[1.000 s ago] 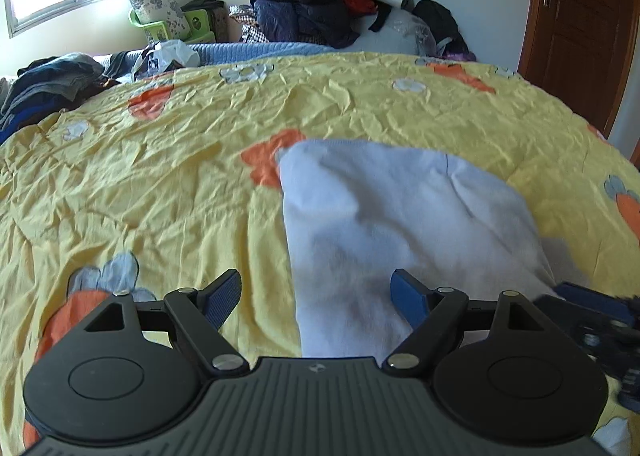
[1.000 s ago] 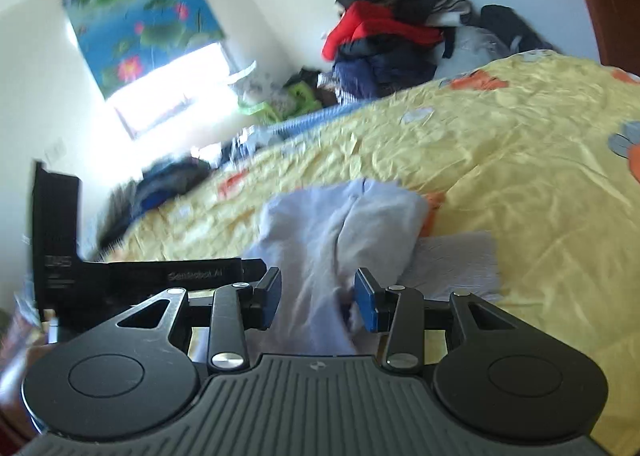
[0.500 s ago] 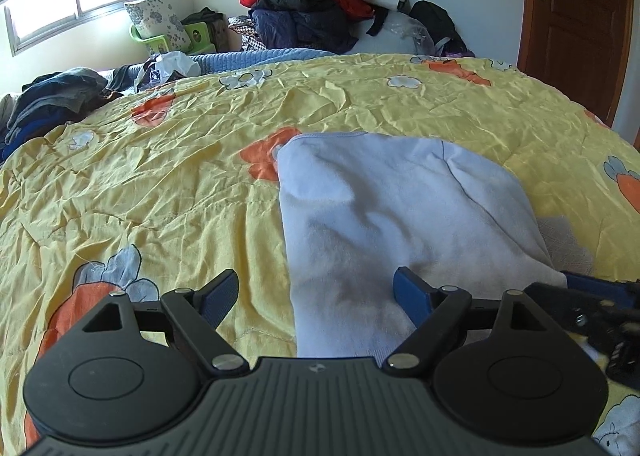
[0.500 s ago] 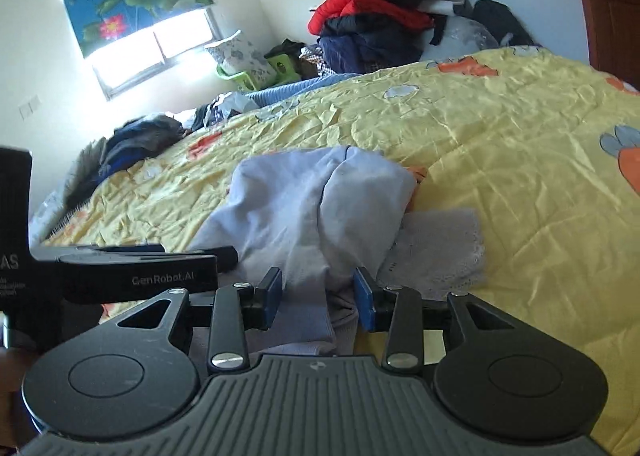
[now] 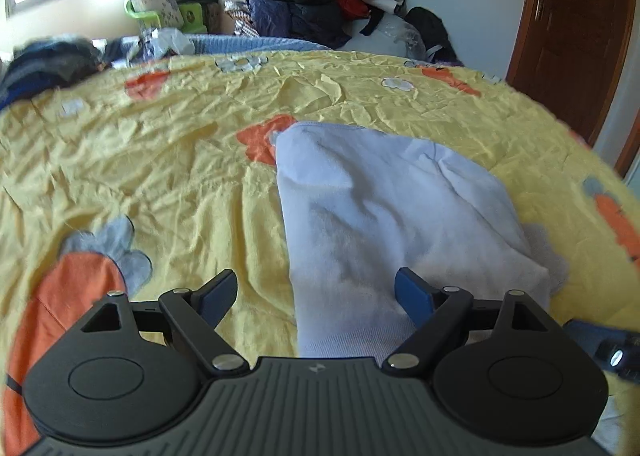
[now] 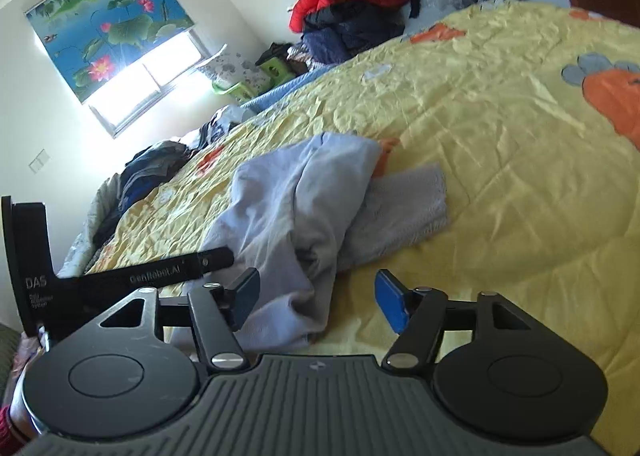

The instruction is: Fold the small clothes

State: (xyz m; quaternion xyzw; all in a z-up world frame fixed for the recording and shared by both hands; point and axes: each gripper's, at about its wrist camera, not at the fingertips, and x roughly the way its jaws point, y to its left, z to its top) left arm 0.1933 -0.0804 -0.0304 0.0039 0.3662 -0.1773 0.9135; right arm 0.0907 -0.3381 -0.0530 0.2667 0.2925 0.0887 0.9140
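Right wrist view: both the right hand-held gripper (image 6: 316,298) and left hand-held gripper (image 5: 316,296) gape empty beside the pale garment (image 6: 296,208), whose loose bunched fold could slump open.

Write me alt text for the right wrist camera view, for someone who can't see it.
A pale blue garment lies bunched on a wrinkled yellow bedspread, its near end between the open blue-padded fingers of the right gripper. The left gripper shows at the left edge; behind are a clothes pile and a bright window.
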